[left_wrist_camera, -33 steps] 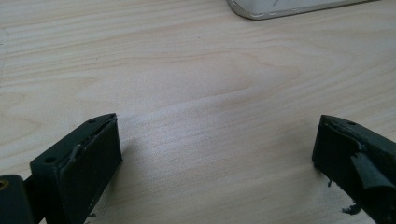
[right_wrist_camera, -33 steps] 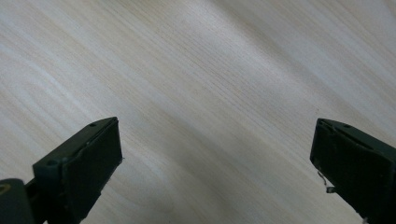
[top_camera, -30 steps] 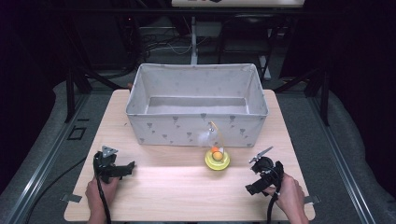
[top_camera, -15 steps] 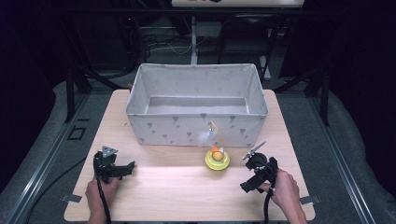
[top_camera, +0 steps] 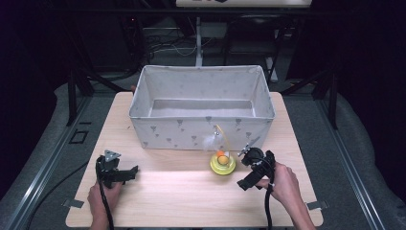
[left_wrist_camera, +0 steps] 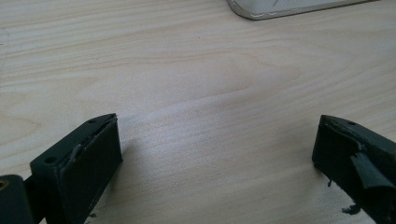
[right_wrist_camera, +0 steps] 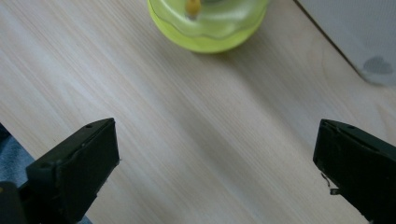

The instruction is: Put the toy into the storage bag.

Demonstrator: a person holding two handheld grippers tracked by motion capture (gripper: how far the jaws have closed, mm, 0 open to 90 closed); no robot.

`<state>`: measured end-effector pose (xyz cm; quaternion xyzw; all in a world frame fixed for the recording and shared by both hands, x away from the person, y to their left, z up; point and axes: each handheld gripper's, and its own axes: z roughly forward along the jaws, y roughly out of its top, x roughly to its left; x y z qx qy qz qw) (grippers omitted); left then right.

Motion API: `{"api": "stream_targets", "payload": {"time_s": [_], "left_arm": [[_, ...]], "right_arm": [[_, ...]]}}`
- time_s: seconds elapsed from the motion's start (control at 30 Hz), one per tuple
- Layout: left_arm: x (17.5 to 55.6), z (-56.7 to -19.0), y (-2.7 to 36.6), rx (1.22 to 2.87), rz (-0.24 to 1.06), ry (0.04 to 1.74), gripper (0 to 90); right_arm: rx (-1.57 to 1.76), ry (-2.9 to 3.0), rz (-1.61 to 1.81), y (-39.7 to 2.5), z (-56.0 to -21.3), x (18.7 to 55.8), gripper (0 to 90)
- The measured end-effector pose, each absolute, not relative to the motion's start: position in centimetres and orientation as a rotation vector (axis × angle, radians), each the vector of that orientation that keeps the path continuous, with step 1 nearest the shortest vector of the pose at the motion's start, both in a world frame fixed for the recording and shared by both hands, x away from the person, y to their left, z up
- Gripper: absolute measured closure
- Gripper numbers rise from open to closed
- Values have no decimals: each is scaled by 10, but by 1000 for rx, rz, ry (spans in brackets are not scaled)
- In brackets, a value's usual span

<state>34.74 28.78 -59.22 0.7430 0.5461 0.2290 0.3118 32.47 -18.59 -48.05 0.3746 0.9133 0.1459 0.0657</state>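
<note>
A yellow-green round toy [top_camera: 222, 164] with an orange ball and a white feather on a wire sits on the wooden table [top_camera: 182, 196], just in front of the grey fabric box [top_camera: 201, 128]. My right gripper [top_camera: 244, 168] is open, close to the toy's right side and apart from it. In the right gripper view the toy [right_wrist_camera: 205, 23] lies ahead of the wide-open gripper [right_wrist_camera: 217, 135], with bare wood between the jaws. My left gripper [top_camera: 130, 173] rests near the table's front left, open. The left gripper view shows that gripper [left_wrist_camera: 217, 135] over bare wood.
The box is open-topped and takes up the back half of the table; its corner [left_wrist_camera: 289, 7] shows at the top of the left gripper view, and its wall [right_wrist_camera: 359, 32] at the right gripper view's upper right. Dark frame legs and cables stand behind the table.
My right gripper has moved left and slightly forward, closing in on the toy. The left gripper and the toy have stayed where they were.
</note>
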Motion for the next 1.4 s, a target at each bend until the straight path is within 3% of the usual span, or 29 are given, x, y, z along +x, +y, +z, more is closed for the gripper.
{"api": "stream_targets", "payload": {"time_s": [0.33,0.57,0.83,1.1,1.4], "left_arm": [[347,-592,288,1961,604,1441,13],[347,-592,288,1960,603,1442,13],[347,-592,288,1960,603,1442,13],[347,-592,288,1960,603,1441,13],[348,-592,288,1960,603,1442,13]], "right_arm": [[1028,2764,496,-164,-453,342,6],[947,2757,508,-145,-431,353,203],[894,2753,479,-132,-416,362,578],[854,2802,427,-125,-414,370,846],[819,2827,373,-117,-411,378,880]]}}
